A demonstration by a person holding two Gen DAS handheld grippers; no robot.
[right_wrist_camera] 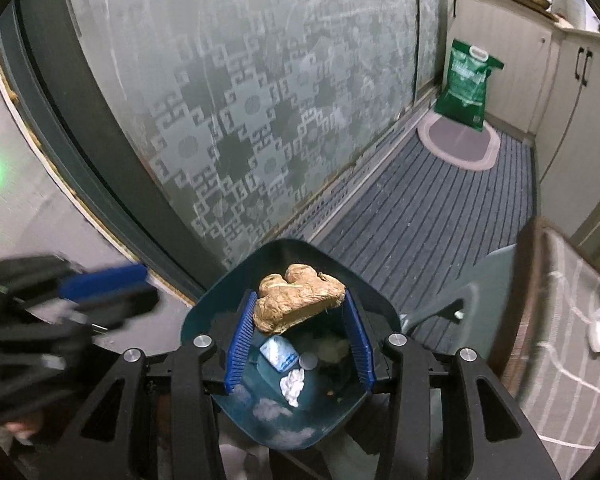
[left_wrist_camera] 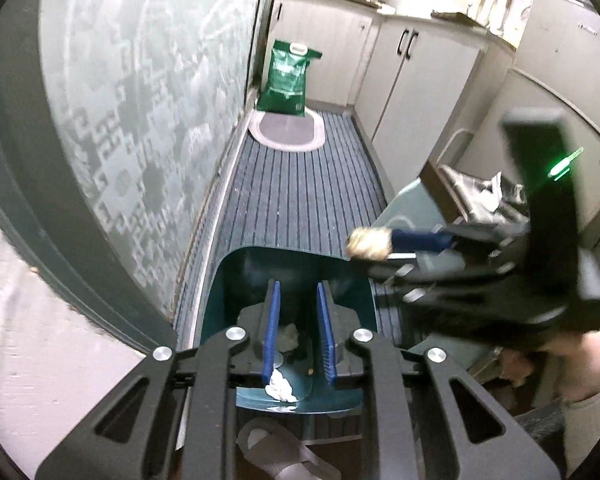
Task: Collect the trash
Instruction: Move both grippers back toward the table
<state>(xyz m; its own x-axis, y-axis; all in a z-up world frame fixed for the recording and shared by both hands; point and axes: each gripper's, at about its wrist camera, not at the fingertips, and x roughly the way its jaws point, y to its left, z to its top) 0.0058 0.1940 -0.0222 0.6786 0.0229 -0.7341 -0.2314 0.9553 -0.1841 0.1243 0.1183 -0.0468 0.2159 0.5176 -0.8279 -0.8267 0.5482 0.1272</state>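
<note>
Your right gripper (right_wrist_camera: 300, 304) clamps one crumpled brown paper wad (right_wrist_camera: 296, 300) between its two blue pads, directly above the dark teal plastic dustpan-shaped bin (right_wrist_camera: 204, 312). Your left gripper (left_wrist_camera: 298, 300) is closed as far as it goes and holds nothing, hovering over the same bin. Inside you can count one white crumpled tissue (right_wrist_camera: 293, 386), one pale blue packet (right_wrist_camera: 279, 353) and one grey round cap (right_wrist_camera: 309, 360). One green bag (right_wrist_camera: 466, 84) stands far down the striped grey floor mat (right_wrist_camera: 420, 208).
</note>
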